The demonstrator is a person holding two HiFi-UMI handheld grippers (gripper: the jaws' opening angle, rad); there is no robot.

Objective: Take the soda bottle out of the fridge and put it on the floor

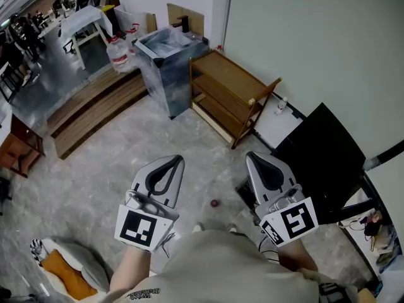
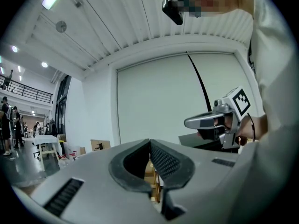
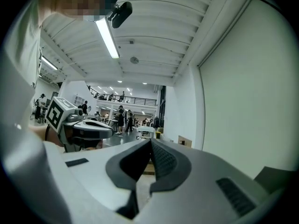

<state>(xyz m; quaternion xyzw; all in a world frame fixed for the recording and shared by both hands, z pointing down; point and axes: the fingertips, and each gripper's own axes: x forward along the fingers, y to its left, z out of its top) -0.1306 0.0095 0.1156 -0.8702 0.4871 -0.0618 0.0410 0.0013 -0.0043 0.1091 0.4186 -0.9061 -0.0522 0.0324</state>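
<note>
Left claw (image 2: 150, 143) is closed, its ribbed dark pads meeting at the tip with nothing between them. The right claw (image 3: 150, 141) is closed and empty in the same way. Both point level over the grey mottled floor (image 1: 95, 169), side by side and apart, on the near side of the open brown wooden shelf rack (image 1: 230, 93).

A grey-blue bin wrapped in clear plastic (image 1: 165, 68) stands just left of that rack. Further left of it sits a clear water jug with a red label (image 1: 118, 54). A black box-shaped cabinet (image 1: 322, 150) stands on the rack's right, close to the right claw (whether it is the fridge I cannot tell).

A small pale bottle (image 1: 281, 104) stands on the floor just right of the rack, between it and the cabinet. It is too small to tell whether it is the soda bottle. A tiny red object (image 1: 214, 203) lies on the floor between the two claws.
</note>
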